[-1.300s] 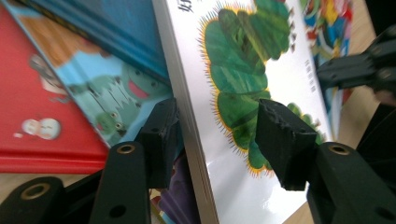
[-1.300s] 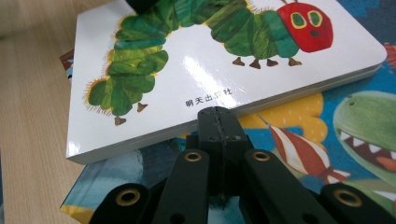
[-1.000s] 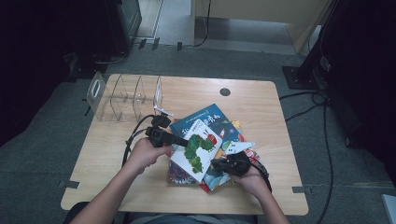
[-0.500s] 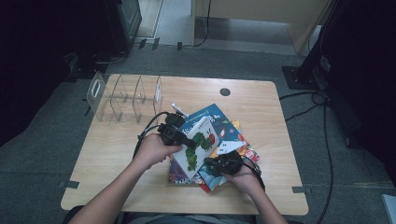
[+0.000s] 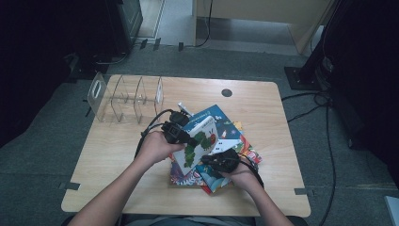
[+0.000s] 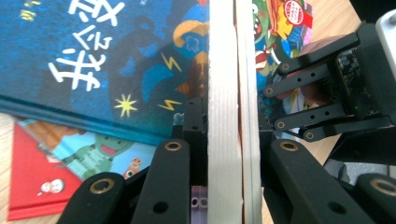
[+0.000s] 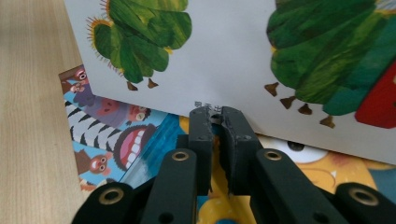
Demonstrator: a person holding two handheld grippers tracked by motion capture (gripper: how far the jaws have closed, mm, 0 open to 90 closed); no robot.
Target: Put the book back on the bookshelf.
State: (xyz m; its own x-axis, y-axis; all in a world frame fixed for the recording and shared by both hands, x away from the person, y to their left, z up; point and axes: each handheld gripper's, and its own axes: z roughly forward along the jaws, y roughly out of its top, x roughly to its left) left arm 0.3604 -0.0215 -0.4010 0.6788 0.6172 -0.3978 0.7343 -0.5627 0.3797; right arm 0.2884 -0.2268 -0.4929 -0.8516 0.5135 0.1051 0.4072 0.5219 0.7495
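Observation:
A white picture book with a green caterpillar [image 5: 201, 141] is tilted up off a pile of children's books [image 5: 230, 141]. My left gripper [image 5: 184, 137] is shut on its left edge. In the left gripper view the book's pale edge [image 6: 228, 70] runs upright between my left gripper's [image 6: 231, 122] jaws. My right gripper [image 5: 209, 159] sits at the book's near lower edge. In the right gripper view, my right gripper [image 7: 217, 115] has its jaws together, tips against the caterpillar cover [image 7: 224, 70], nothing seen between them.
A clear acrylic divider rack [image 5: 124, 96] stands at the table's back left. Under the lifted book lie a blue book with white characters [image 6: 93, 60] and a zebra-pattern cover [image 7: 112, 130]. Bare wood [image 5: 108, 160] lies left of the pile.
The caterpillar book has been tipped up more steeply from the pile. My left gripper has shifted right with it, and my right gripper has slid left to its lower edge.

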